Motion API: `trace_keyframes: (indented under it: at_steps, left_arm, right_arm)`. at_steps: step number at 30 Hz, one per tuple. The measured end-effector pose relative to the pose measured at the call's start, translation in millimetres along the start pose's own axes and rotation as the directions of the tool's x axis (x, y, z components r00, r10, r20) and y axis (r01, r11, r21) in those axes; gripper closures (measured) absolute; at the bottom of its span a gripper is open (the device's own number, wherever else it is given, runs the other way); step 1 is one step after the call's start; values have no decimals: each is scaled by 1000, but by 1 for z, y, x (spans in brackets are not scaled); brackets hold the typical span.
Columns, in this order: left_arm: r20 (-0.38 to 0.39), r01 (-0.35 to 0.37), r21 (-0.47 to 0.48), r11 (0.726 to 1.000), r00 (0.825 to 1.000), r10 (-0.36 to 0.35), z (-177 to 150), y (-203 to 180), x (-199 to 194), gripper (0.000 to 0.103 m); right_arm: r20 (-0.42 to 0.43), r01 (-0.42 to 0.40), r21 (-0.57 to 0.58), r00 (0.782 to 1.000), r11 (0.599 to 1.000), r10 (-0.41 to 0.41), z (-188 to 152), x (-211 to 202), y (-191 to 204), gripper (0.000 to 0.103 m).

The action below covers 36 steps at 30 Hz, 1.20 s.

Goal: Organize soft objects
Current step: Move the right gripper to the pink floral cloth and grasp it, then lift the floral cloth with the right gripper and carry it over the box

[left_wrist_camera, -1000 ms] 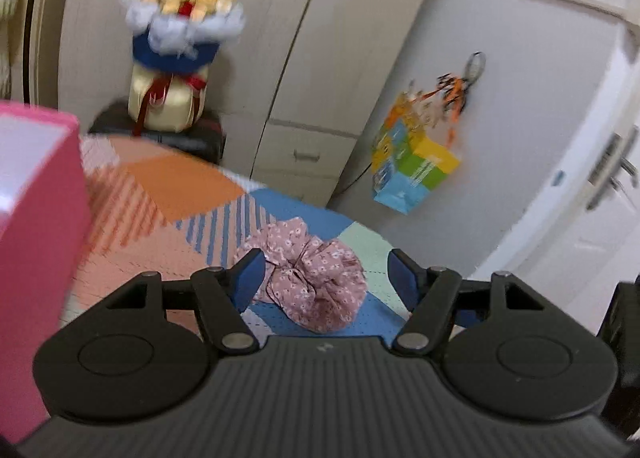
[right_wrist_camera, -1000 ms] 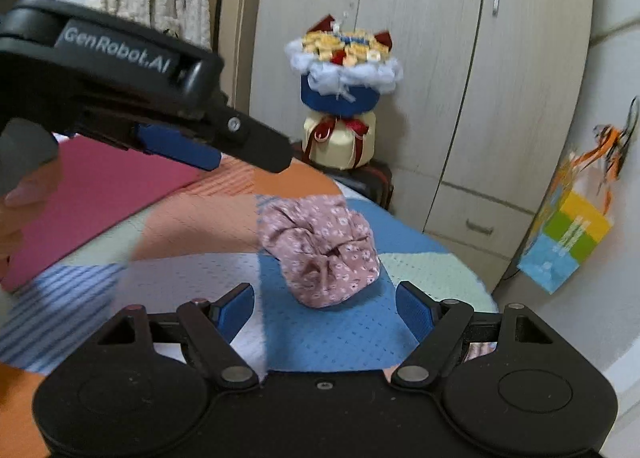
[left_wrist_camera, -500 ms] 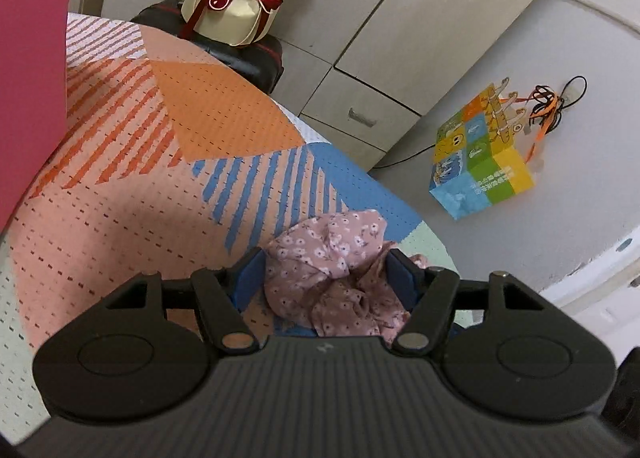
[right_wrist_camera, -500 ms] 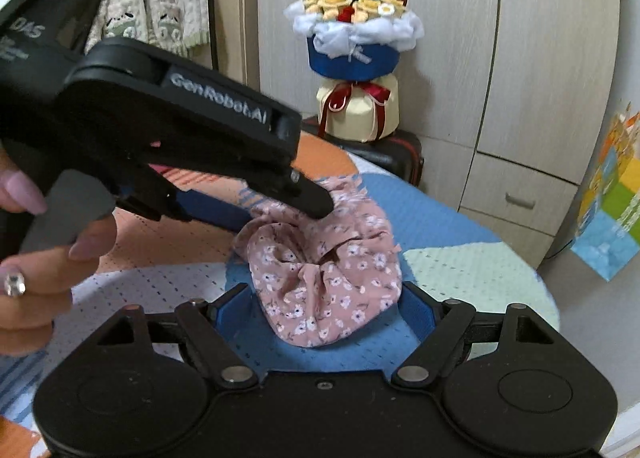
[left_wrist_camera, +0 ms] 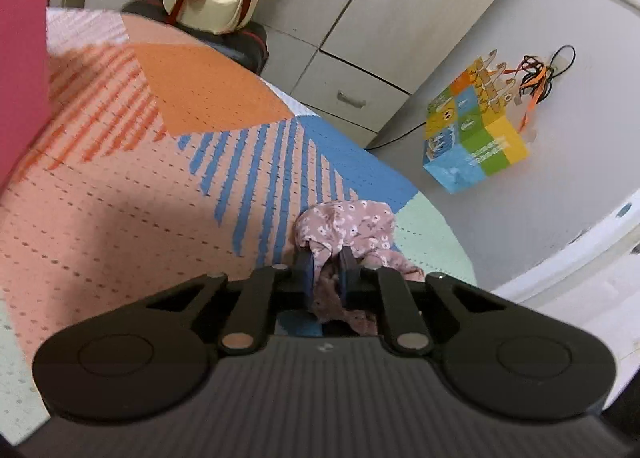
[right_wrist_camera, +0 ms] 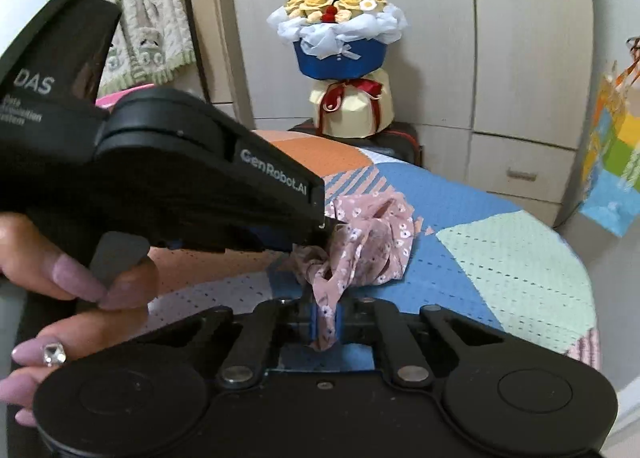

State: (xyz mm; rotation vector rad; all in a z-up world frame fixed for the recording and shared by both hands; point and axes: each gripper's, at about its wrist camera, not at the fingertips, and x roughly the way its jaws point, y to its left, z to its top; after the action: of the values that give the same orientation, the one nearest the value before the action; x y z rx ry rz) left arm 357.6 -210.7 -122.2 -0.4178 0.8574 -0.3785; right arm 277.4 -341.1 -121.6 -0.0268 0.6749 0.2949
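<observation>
Pink scrunchie (left_wrist_camera: 352, 226) clamped by left gripper (left_wrist_camera: 326, 270) and right gripper (right_wrist_camera: 325, 322); pinched folds hidden. Left gripper's side seen from right wrist only.

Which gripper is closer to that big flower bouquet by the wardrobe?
Left, I'd judge. Both grippers are shut on the pink cloth on the table, well short of the bouquet. The left gripper grips the cloth's far side; the right gripper grips its near end.
</observation>
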Motion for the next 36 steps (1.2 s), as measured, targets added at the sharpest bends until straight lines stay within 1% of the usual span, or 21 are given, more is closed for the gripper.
trace_keyframes:
  at_steps: [1,4,6,10,14,18,20,23,28,32,36]
  left_arm:
    - [4,-2,1,1000,1000,2,-2,-1,-4,92]
    - [-9,26,-25,999,1000,-27,-5,1,-15,92]
    - [-13,45,-35,998,999,-45,-8,3,-24,92]
    - [2,70,-22,997,998,-70,-18,2,-45,92]
    - [24,83,45,996,996,-84,-31,-3,-71,92]
    - [31,102,90,991,994,-105,-46,-3,-96,92]
    - [45,106,125,987,993,-112,-56,-3,-110,92]
    - [36,102,201,974,993,-111,-73,-1,-128,92]
    - [18,129,283,950,990,-139,-98,12,-161,92]
    - [23,138,334,933,988,-154,-117,21,-188,92]
    - [-5,153,351,924,987,-162,-130,33,-211,92]
  right_arm:
    - [6,9,0,1000,1000,-9,0,-2,3,93]
    - [19,14,4,1000,1000,-14,-2,-11,9,93]
    - [27,9,27,1000,1000,-9,-3,-20,10,93]
    - [43,-50,103,998,993,45,-7,-40,12,93]
    - [73,-69,120,996,990,60,-17,-62,19,93]
    - [82,-51,121,996,991,41,-29,-82,33,93]
    - [113,-49,124,993,991,35,-38,-96,40,92]
    - [118,-34,106,993,994,21,-52,-110,59,92]
    - [120,-7,77,993,997,-2,-70,-136,92,92]
    - [124,1,65,992,998,-9,-82,-157,117,92]
    - [112,-7,45,994,999,2,-91,-172,139,92]
